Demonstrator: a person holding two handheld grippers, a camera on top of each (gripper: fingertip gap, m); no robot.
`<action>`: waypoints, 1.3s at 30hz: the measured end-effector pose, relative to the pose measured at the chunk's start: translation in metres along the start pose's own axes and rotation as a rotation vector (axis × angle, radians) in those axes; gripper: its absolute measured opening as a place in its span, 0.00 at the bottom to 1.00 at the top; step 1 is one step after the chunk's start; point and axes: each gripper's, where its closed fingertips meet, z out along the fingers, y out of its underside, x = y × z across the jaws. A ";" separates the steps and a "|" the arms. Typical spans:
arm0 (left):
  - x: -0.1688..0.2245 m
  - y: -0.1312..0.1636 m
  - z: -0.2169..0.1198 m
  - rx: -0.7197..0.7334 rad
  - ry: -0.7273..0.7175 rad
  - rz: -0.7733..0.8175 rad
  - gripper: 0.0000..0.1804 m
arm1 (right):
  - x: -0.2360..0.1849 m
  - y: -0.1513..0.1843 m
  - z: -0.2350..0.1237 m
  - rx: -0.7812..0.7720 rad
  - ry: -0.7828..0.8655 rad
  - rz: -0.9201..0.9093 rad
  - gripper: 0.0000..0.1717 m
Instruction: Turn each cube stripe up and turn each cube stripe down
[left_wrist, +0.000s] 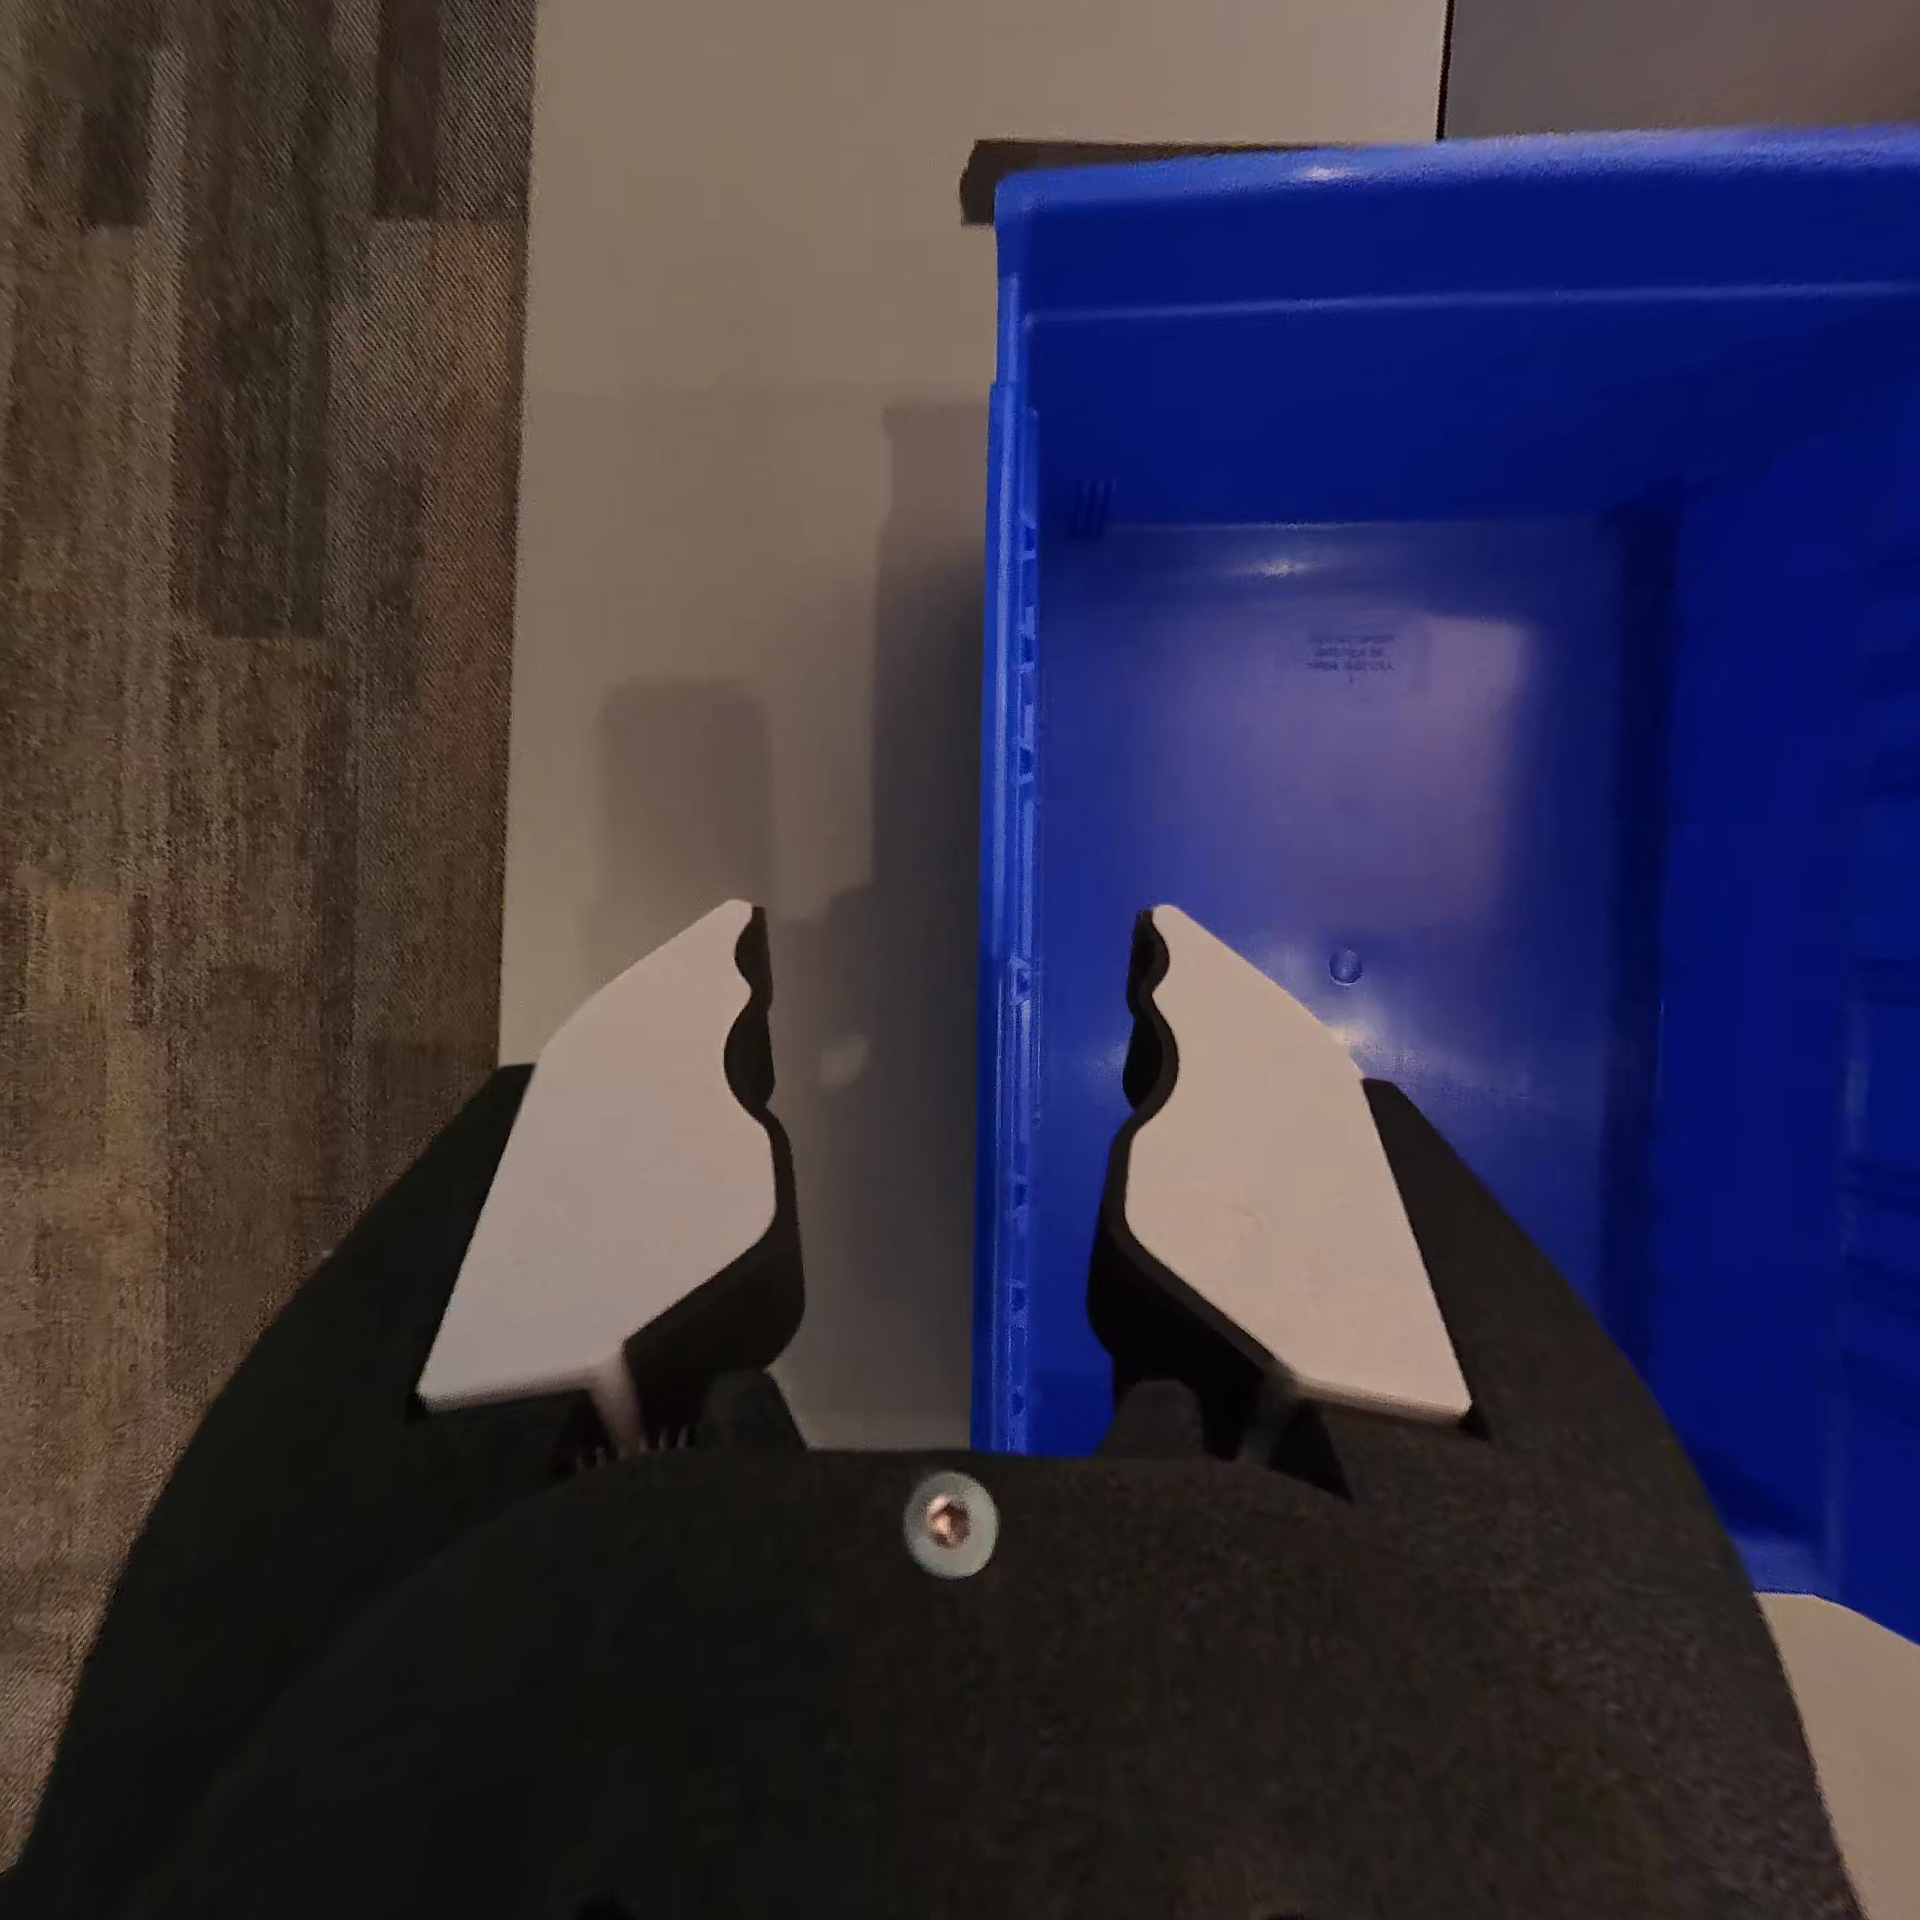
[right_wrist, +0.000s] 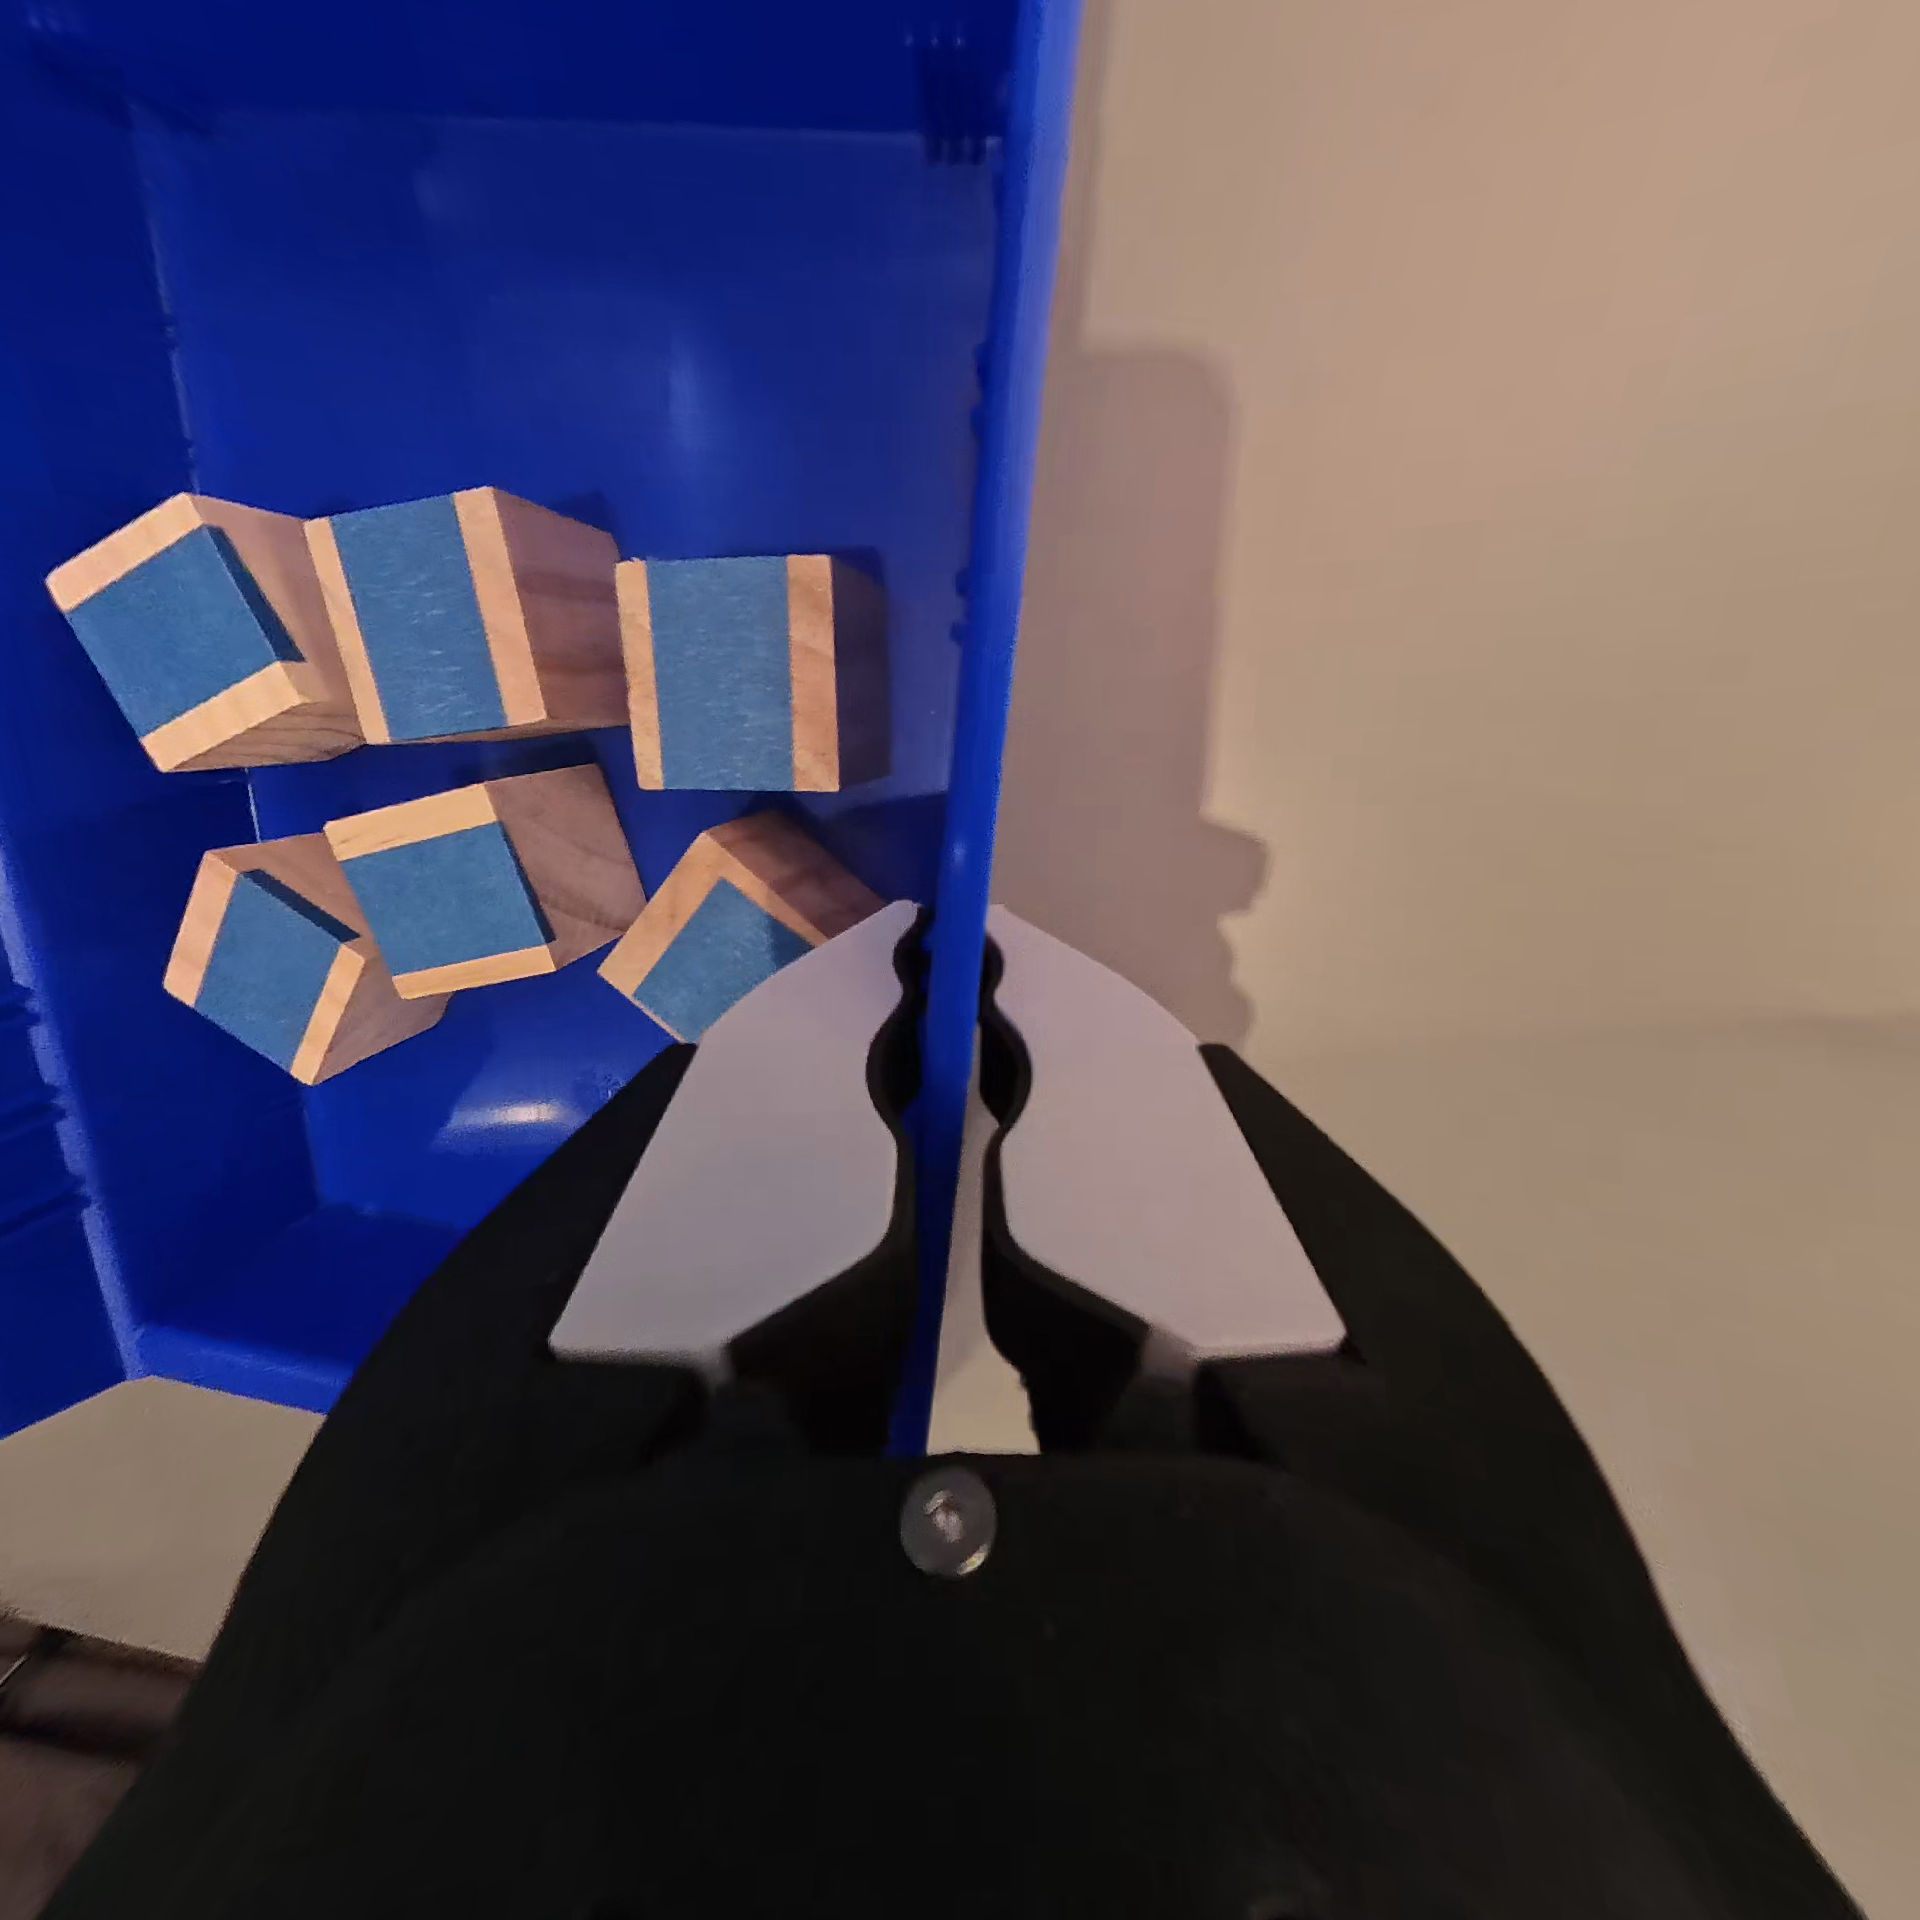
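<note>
Right wrist view: right gripper (right_wrist: 951, 925) clamped on the right wall of the blue bin (right_wrist: 997, 520), pads pressing both faces. Six striped cubes (right_wrist: 727, 675) lie inside, stripes showing, nearest just beside the inner finger. Left gripper (left_wrist: 954, 920) wide open, bare, straddling the left wall over white table (left_wrist: 727, 520); carpet (left_wrist: 249, 623) beyond the table edge.

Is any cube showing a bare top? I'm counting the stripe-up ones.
No: in the right wrist view all six cubes in the blue bin show a blue stripe on the upward face.
</note>
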 end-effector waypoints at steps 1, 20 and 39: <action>0.000 0.001 0.003 -0.012 -0.001 0.000 0.37 | 0.000 0.000 0.000 -0.003 0.005 -0.004 0.04; 0.047 0.046 0.028 -0.350 0.100 0.037 0.04 | -0.038 0.000 0.006 -0.091 0.043 -0.014 0.04; 0.233 0.056 0.012 -0.363 0.120 0.548 0.11 | -0.160 0.007 0.023 -0.196 0.033 -0.312 0.06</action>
